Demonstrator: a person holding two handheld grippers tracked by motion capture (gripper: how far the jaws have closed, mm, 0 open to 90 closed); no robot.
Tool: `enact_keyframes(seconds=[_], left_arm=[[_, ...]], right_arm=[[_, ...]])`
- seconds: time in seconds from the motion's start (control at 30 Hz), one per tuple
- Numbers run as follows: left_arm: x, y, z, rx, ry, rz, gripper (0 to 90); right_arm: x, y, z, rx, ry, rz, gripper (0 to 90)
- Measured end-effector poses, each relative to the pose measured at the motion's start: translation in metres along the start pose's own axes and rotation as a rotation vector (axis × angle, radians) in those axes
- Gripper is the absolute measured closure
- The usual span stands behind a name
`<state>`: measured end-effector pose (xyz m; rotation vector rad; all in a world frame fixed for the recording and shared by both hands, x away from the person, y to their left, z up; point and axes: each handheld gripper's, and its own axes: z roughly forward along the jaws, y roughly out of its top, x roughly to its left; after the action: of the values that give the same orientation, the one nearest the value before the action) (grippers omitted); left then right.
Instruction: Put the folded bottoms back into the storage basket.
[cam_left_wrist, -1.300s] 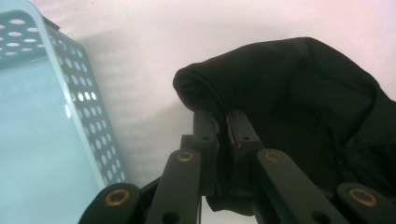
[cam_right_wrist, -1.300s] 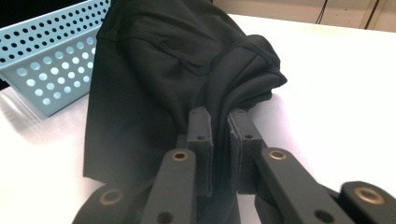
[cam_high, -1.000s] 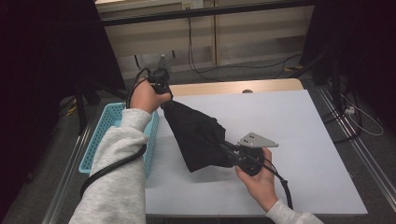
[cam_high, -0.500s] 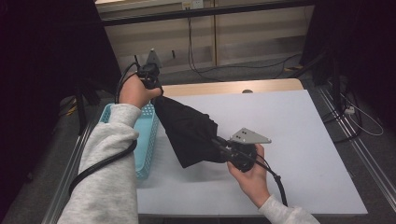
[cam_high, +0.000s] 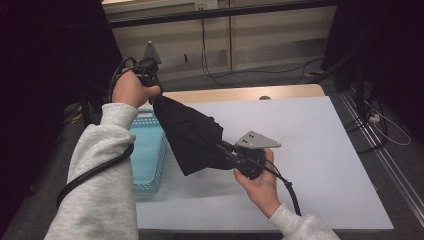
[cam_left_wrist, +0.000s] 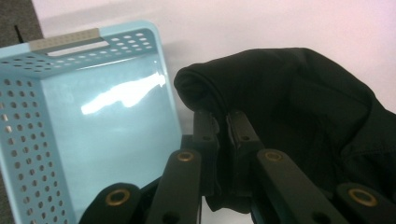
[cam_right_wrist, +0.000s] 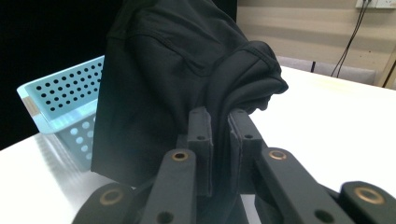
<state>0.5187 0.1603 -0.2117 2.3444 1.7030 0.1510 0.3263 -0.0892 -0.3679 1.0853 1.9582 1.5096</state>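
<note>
A black cloth garment (cam_high: 192, 135) hangs stretched between my two grippers above the white table (cam_high: 320, 145). My left gripper (cam_high: 152, 95) is raised at the table's far left, shut on the cloth's upper end, over the light blue basket (cam_high: 147, 150). In the left gripper view its jaws (cam_left_wrist: 222, 123) pinch a rolled edge of the cloth (cam_left_wrist: 289, 102) beside the basket (cam_left_wrist: 93, 126). My right gripper (cam_high: 225, 150) is lower, near the table's middle, shut on the cloth's other end. In the right gripper view the jaws (cam_right_wrist: 219, 121) clamp a folded bunch of the cloth (cam_right_wrist: 177, 70).
The perforated blue basket (cam_right_wrist: 60, 93) stands at the table's left edge, nothing visible inside it. The table's wooden far edge (cam_high: 240, 94) lies behind the cloth. Cables run on the floor beyond (cam_high: 250, 75) and at the right (cam_high: 385, 125).
Both hands have risen with the cloth. The left hand went up and to the far left, beyond the basket; the right followed slightly up and left. The cloth now hangs off the table.
</note>
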Motion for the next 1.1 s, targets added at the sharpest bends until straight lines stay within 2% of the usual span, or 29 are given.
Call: enact_keyframes(seconds=[0.23,0.33,0.63,0.9,1.1], left_arm=[[0.013,0.002,-0.007,0.023,0.015,-0.032,84.3],[0.017,0.003,-0.010,0.022,0.016,-0.033,84.4],[0.029,0.001,-0.028,0.000,0.012,-0.050,84.4],[0.039,-0.005,-0.040,-0.014,0.026,-0.067,84.4],[0.053,-0.010,-0.048,-0.033,0.026,-0.086,84.4]], right_arm=[[0.009,0.010,0.007,-0.012,0.019,-0.005,81.0],[0.013,0.014,0.010,-0.016,0.030,-0.005,81.0],[0.019,0.021,0.018,-0.025,0.052,-0.004,81.1],[0.026,0.029,0.026,-0.031,0.083,-0.005,81.2],[0.036,0.033,0.035,-0.033,0.108,-0.007,81.2]])
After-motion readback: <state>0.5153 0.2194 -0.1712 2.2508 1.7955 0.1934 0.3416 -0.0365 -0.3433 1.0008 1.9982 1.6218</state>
